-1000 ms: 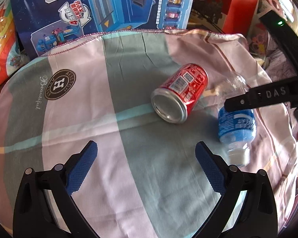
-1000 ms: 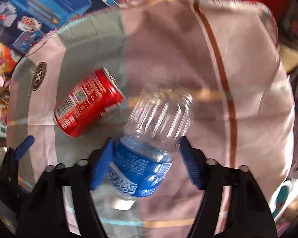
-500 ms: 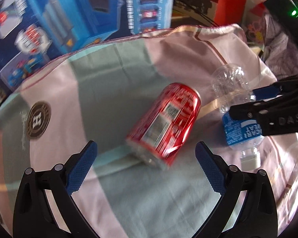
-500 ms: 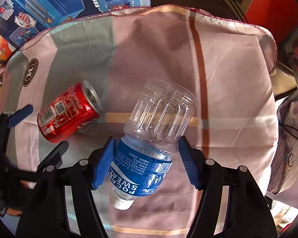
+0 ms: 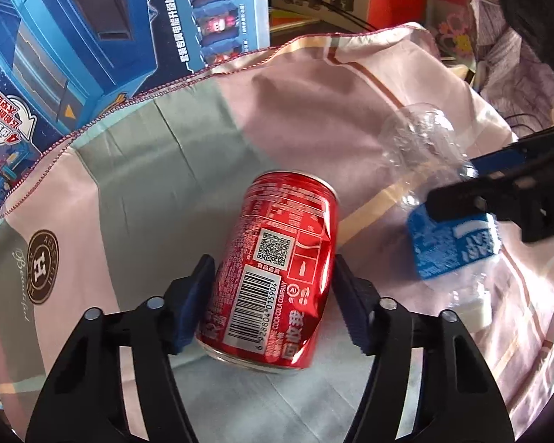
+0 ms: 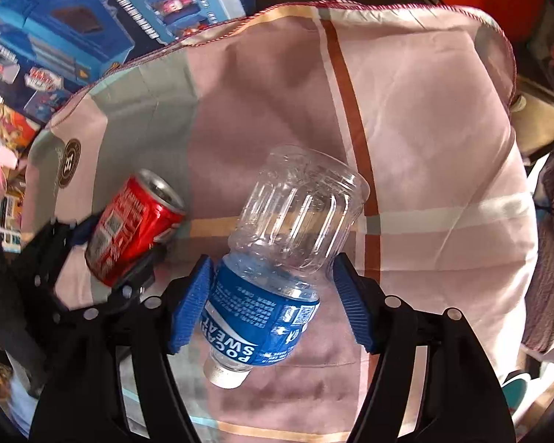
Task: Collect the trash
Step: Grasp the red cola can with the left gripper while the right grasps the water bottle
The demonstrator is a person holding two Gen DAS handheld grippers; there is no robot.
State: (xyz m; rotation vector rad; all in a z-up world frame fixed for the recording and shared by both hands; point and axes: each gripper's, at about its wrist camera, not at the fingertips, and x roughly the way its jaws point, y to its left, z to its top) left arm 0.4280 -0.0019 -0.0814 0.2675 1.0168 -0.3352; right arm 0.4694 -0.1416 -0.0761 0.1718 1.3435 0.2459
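Red Coca-Cola can (image 5: 277,277) lies on its side on the pink-and-grey checked cloth (image 5: 166,170), and we have the left tool (image 5: 273,299) straddling it across its width so the round wall sits between the blue pads. Its jaws are closing right now; the left pad (image 5: 195,295) looks against the can, the right one just beside it, so we judge the grip not yet firm. Coming in across the can's width makes sense, since a can on its side would roll away otherwise.

Right tool (image 6: 273,299) brackets the clear Pocari Sweat bottle (image 6: 277,269) at its blue label, white cap pointing back at us. Its jaws are easing apart slightly; left pad (image 6: 192,299) touches the label, a thin gap shows at the right, so no real clamp yet.

Both items lie near each other mid-cloth. Blue toy box (image 5: 92,37) lies behind the cloth. No trash bin in view.
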